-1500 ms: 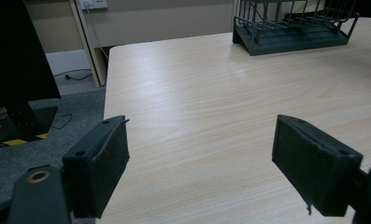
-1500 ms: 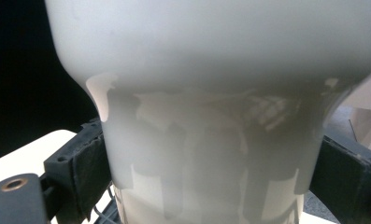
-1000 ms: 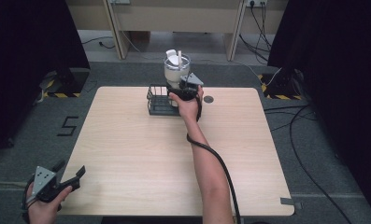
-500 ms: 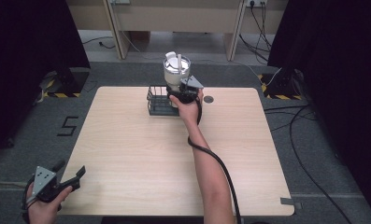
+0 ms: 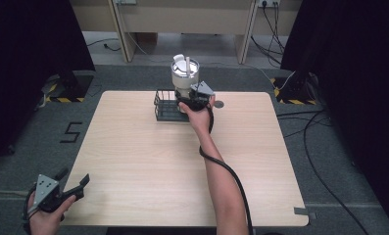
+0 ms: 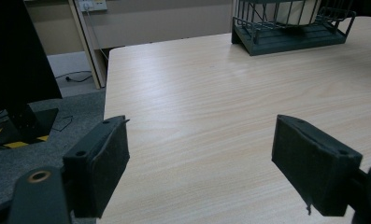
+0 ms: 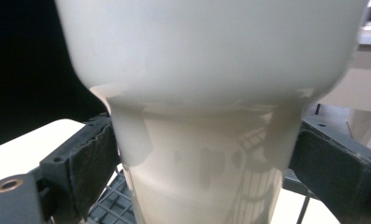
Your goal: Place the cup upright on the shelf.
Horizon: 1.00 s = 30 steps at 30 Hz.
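So the right gripper point(image 5: 194, 99) has its jaws clamped on the narrow lower part of a white cup point(image 5: 185, 74), one pad pressed against each side in the right gripper view. It's holding the cup up over the dark wire rack point(image 5: 168, 105), which sits near the middle of the counter's point(image 5: 133, 147) far edge. Left gripper point(image 5: 60, 188) hangs off the near left corner, jaws spread wide with nothing between them but bare wood.
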### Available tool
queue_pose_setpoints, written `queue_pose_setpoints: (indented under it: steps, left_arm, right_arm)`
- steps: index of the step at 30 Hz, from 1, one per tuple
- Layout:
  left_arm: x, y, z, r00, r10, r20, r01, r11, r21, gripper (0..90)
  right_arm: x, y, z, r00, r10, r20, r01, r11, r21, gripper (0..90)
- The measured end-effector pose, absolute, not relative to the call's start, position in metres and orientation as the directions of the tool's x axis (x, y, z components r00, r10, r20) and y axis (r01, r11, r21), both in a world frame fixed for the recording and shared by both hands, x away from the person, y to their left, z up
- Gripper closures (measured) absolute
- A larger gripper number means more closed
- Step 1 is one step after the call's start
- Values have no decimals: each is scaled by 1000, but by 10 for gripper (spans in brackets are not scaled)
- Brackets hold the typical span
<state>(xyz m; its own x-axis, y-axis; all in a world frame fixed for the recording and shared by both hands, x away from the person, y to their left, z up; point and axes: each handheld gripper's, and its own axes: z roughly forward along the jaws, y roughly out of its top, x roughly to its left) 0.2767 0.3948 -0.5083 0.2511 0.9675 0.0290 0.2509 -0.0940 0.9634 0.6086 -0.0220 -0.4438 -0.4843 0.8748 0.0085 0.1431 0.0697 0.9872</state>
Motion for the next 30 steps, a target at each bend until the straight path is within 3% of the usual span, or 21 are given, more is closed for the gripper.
queue_pose_setpoints:
  steps: [8,30]
  left_arm:
    - [277,395,-508,249,968,30,251,-95,963,181]
    - [276,394,-508,246,968,40,253,-104,962,181]
  right_arm:
    - [600,-26,-438,-488,873,-12,143,94,985,147]
    - [560,-48,-437,-517,855,-35,171,144,975,147]
